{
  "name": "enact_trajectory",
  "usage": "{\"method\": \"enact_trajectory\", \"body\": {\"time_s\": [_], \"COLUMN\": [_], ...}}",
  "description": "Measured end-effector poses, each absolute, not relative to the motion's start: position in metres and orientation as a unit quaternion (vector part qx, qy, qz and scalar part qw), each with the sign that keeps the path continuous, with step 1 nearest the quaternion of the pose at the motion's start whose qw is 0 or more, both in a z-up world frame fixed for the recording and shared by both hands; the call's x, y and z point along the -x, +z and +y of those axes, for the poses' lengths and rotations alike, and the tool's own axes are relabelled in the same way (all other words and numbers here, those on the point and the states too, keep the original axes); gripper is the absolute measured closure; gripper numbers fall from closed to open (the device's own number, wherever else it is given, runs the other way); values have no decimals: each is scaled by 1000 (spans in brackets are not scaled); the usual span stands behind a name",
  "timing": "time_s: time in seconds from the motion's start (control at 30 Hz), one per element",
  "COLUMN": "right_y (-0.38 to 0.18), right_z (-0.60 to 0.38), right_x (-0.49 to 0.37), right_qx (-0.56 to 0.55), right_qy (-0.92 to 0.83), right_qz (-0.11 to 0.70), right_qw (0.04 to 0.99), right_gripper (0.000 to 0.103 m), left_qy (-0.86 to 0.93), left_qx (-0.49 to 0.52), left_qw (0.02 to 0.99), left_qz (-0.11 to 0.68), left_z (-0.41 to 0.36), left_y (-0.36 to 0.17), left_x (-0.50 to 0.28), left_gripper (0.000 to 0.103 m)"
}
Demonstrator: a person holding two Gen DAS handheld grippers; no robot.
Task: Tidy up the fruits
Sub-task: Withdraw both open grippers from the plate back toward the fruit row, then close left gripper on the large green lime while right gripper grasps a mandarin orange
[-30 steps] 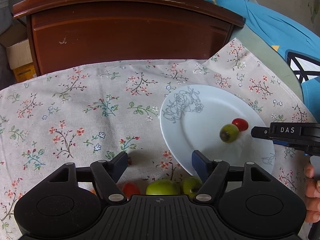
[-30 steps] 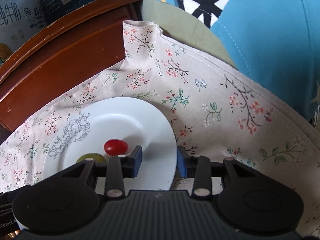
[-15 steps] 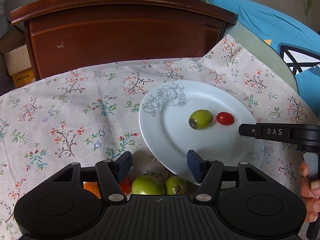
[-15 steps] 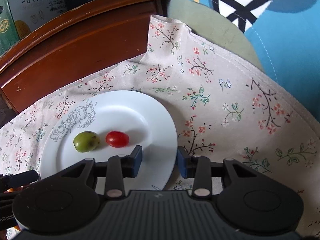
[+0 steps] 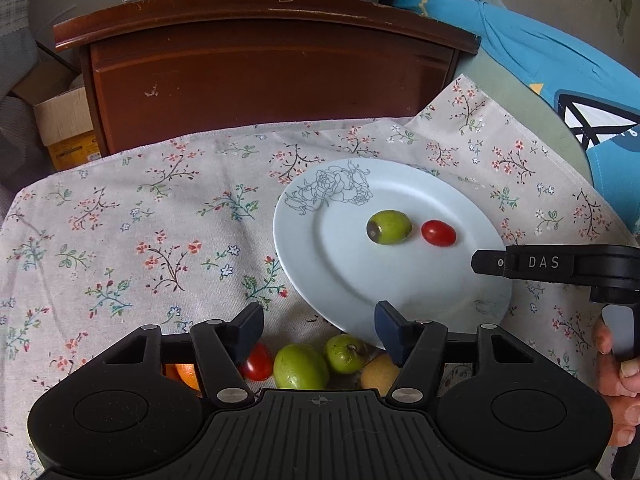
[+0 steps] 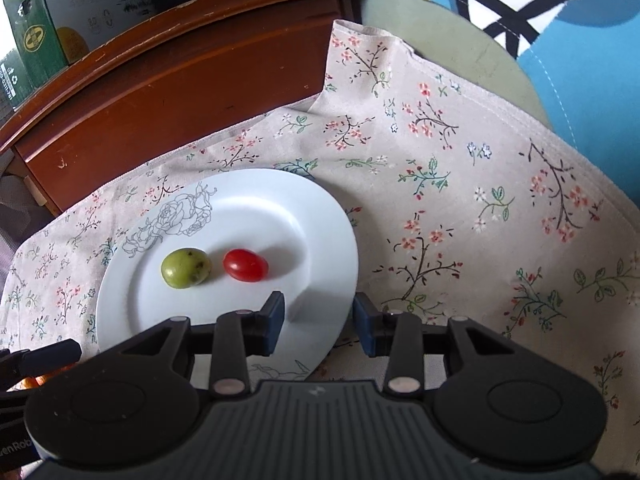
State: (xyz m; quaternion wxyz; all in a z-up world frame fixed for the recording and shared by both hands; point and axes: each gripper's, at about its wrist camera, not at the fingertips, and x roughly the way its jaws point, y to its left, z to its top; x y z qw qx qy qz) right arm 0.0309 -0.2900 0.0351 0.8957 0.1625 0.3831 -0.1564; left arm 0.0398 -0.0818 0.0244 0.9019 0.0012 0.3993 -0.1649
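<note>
A white plate (image 5: 360,280) (image 6: 240,208) with a rose outline lies on the floral cloth. On it rest a green fruit (image 5: 389,227) (image 6: 186,268) and a red cherry tomato (image 5: 438,233) (image 6: 245,265), a little apart. My left gripper (image 5: 319,330) is open above a loose heap: a cherry tomato (image 5: 256,364), two green fruits (image 5: 300,366) (image 5: 346,354), a yellow fruit (image 5: 378,376) and an orange (image 5: 188,374), partly hidden by the gripper body. My right gripper (image 6: 320,320) (image 5: 492,262) hangs open over the plate's near right rim, gripping nothing.
A dark wooden cabinet (image 5: 272,76) (image 6: 160,92) stands behind the cloth, with cartons (image 6: 48,12) on top. Blue printed fabric (image 5: 560,60) lies at the right and a cardboard box (image 5: 64,120) at the left. A hand (image 5: 616,380) holds the right gripper's handle.
The green fruit has rolled left across the plate, away from the tomato, and now lies still. Both grippers have drawn back, so more of the plate and the loose fruits show.
</note>
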Motion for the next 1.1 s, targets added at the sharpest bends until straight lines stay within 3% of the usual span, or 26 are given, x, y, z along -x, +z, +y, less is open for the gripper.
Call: {"method": "enact_trajectory", "body": {"time_s": [0.43, 1.1], "right_y": [68, 48], "right_z": [-249, -168], "right_x": [18, 60], "right_qx": [-199, -158], "right_qy": [-78, 38], "right_qz": [363, 389], "right_qw": [907, 907], "right_gripper": [63, 62], "left_qy": [-128, -71], "left_qx": [2, -1], "left_qw": [909, 901], "left_qz": [397, 427], "left_z": [-37, 16], "left_y": [65, 48], "left_x": [-2, 42], "left_gripper": [28, 23]}}
